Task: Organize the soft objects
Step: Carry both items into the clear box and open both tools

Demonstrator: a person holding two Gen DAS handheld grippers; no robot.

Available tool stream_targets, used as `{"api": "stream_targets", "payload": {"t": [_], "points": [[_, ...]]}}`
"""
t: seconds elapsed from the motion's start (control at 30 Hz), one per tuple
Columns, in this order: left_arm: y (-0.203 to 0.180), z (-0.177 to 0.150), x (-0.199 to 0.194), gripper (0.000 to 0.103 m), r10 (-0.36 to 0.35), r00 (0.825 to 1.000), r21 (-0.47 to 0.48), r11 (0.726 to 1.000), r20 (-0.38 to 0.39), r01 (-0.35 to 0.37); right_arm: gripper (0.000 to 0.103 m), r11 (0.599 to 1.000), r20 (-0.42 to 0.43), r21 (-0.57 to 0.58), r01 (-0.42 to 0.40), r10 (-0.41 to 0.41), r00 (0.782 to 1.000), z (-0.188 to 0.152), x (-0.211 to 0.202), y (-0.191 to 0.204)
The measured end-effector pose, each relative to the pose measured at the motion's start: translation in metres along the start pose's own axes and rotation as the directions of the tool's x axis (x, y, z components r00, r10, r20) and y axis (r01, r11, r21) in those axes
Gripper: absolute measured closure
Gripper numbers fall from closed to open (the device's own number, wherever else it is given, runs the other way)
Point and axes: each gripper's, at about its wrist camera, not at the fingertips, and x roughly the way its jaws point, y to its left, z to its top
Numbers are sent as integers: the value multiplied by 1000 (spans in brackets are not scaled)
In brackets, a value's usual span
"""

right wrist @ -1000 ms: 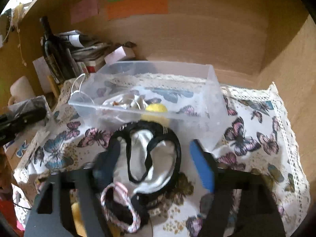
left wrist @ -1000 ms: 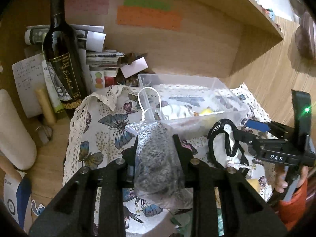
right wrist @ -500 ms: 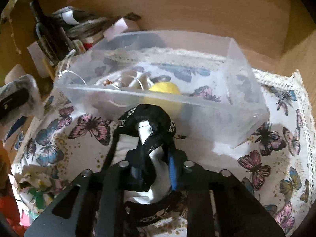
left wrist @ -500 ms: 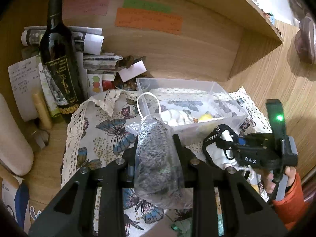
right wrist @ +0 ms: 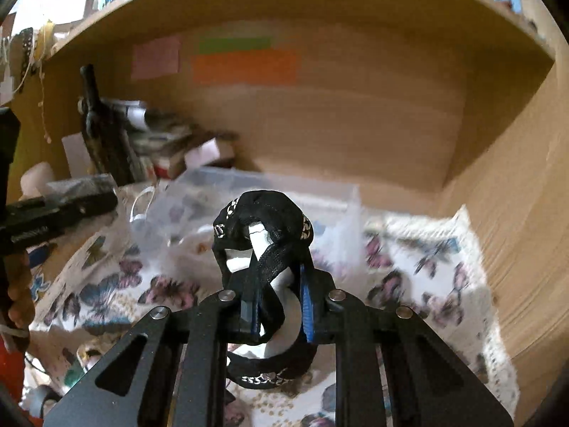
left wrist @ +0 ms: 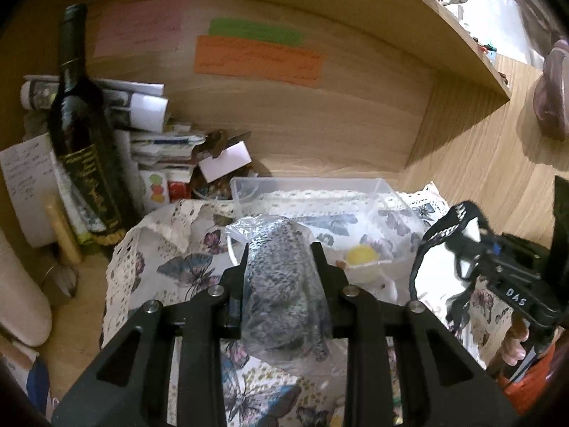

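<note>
My left gripper (left wrist: pixel 281 259) is shut on a grey knitted item in a clear plastic bag (left wrist: pixel 281 284) and holds it above the butterfly cloth (left wrist: pixel 167 270), in front of the clear plastic box (left wrist: pixel 313 192). My right gripper (right wrist: pixel 275 281) is shut on a black-and-white fabric item with straps (right wrist: pixel 265 220), lifted off the cloth (right wrist: pixel 426 259) and held before the box (right wrist: pixel 249 185). That item also shows in the left wrist view (left wrist: pixel 444 245). A yellow ball (left wrist: pixel 361 254) and white things lie in the box.
A dark wine bottle (left wrist: pixel 83 135) stands at the back left beside stacked papers and small boxes (left wrist: pixel 156 142). Coloured paper notes (left wrist: pixel 256 57) stick on the wooden back wall. A wooden side wall (right wrist: pixel 515 192) rises on the right. A white roll (left wrist: pixel 17 295) lies far left.
My right gripper closed on the black-and-white fabric item and lifted it off the cloth. My left gripper moved a little toward the box with the bagged item.
</note>
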Motion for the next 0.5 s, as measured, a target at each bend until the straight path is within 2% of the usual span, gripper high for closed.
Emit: {"api": "stream_targets", "payload": {"t": [0.23,0.4,0.5], "points": [[-9,21,27,75,-37,999,18,999,-37,37,87,998,22,-24,51,-50,998,17,17,-7],[-12,31,57,75,-73,992,7,997,-108,74,87,997,-18,-51,64,-65,998,26,45,-12],[-13,31,76,75,-71,986,8,997,-149,73,87,995,-43,-71,69,-72,996,30,61,-13]]}}
